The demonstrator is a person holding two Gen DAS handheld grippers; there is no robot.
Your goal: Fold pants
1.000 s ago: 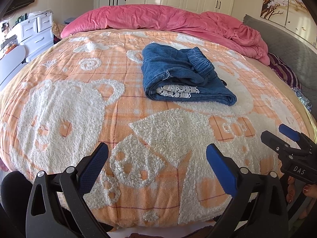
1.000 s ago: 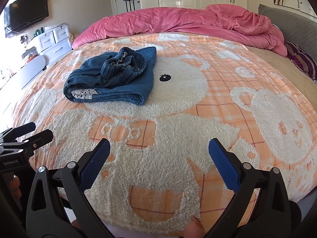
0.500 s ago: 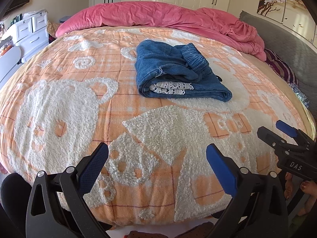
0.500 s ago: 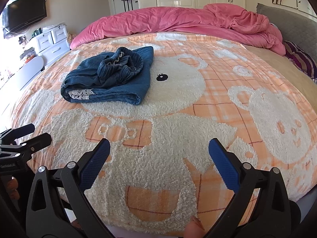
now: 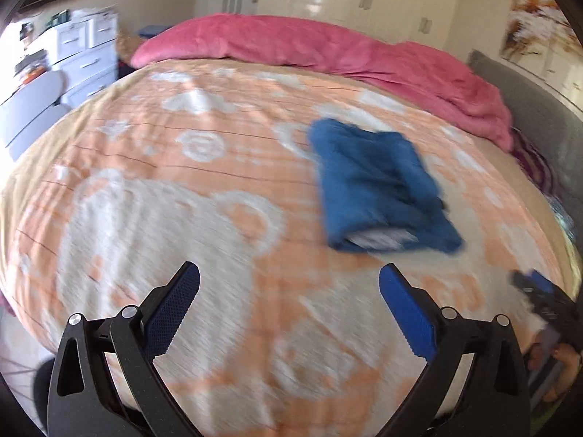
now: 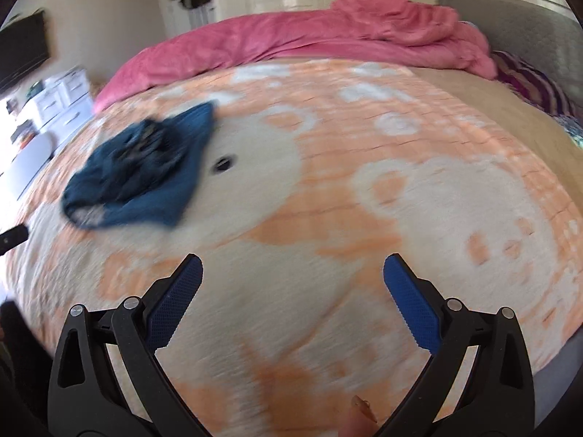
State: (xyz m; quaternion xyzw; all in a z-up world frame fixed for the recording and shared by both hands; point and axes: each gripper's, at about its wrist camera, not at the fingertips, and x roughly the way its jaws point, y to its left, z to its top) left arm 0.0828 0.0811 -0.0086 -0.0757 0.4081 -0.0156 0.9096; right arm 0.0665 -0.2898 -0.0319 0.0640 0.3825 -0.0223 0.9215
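On the orange-and-white bear-patterned fleece blanket [image 5: 153, 218] lies the folded blue denim pants bundle [image 5: 379, 189], blurred, well apart from both grippers. Left gripper [image 5: 289, 291]: jaws released, empty. Right gripper [image 6: 293, 273]: jaws released, empty. Pink duvet [image 6: 291, 40] behind.

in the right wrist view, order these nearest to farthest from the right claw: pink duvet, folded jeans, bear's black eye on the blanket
1. Bear's black eye, ahead, slightly left of the right claw.
2. Folded jeans, farther left, beside the eye; close to it in range.
3. Pink duvet, across the bed's far end.
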